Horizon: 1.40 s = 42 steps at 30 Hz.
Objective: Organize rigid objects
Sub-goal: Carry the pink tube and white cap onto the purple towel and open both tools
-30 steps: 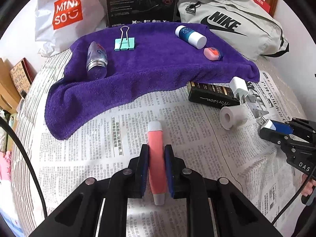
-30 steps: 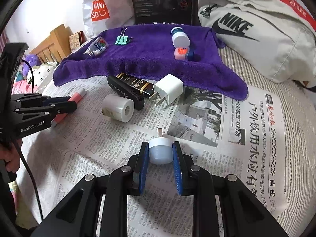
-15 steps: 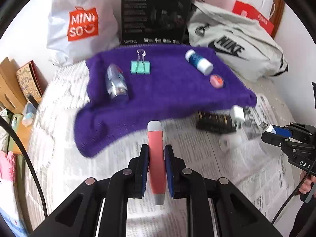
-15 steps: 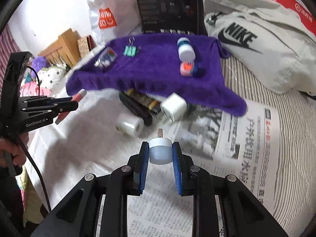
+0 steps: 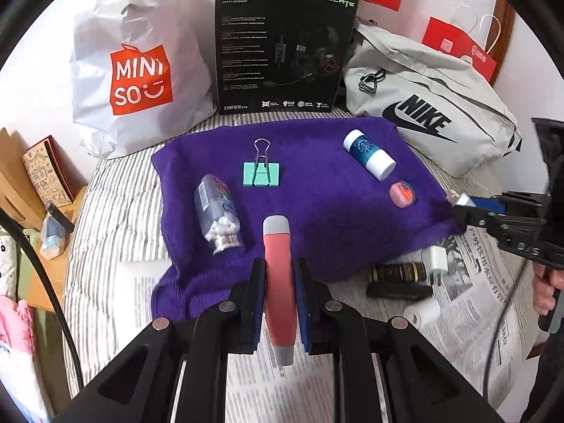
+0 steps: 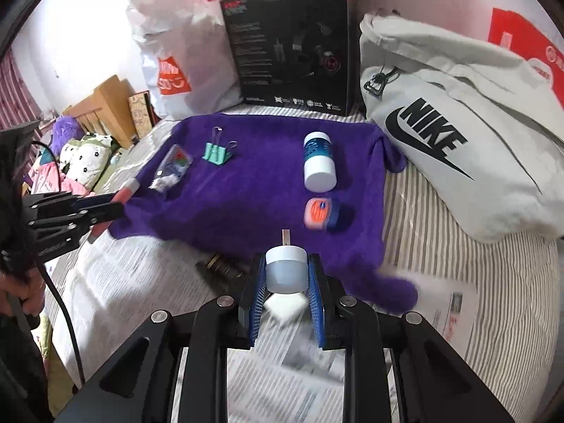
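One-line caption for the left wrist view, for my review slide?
Left gripper clamps a pink pen-shaped stick above a purple towel holding a binder clip, two bottles and a small jar.

Bare purple towel [image 5: 317, 211] middle lies open between binder clip [image 5: 261, 173] and jar [image 5: 402, 194].

White wall [image 5: 42, 28], striped bed [image 6: 458, 264]

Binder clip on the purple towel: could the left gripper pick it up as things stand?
Probably not yet. The left gripper is shut on a pink tube, so its fingers are full. The path itself looks free: the binder clip lies alone on the towel, nothing on it.
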Each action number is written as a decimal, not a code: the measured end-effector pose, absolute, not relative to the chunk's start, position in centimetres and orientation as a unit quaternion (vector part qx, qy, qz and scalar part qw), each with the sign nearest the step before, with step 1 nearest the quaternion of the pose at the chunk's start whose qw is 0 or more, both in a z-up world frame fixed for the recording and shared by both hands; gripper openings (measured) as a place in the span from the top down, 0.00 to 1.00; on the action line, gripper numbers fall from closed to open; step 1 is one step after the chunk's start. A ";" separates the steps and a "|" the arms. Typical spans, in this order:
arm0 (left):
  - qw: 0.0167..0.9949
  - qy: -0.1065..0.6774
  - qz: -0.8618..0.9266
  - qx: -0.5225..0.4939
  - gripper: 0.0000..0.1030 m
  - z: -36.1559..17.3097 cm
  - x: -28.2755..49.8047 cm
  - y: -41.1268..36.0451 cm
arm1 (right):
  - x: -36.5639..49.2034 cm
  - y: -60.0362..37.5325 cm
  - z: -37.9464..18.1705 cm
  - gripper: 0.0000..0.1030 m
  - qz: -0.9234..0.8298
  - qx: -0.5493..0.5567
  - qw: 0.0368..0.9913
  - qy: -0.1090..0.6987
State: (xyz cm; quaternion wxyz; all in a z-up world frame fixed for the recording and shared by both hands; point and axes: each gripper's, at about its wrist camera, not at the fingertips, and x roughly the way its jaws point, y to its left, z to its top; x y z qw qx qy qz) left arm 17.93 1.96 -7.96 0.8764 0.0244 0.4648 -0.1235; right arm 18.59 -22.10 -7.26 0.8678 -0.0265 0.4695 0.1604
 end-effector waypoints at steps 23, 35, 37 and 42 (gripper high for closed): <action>0.855 0.503 -0.124 -0.015 0.85 -11.9 25.2 2.6 | 25.9 -21.1 -13.9 0.77 0.147 -0.074 0.814 0.556; 0.853 0.512 -0.095 0.032 0.85 -13.6 27.7 0.5 | 25.7 -21.4 -14.0 0.77 0.158 -0.065 0.826 0.537; 0.850 0.516 -0.096 0.042 0.85 -14.1 27.9 0.3 | 25.6 -21.5 -14.0 0.77 0.159 -0.064 0.827 0.536; 0.846 0.521 -0.097 0.055 0.84 -14.7 27.8 -0.1 | 25.3 -21.7 -13.9 0.77 0.158 -0.061 0.829 0.532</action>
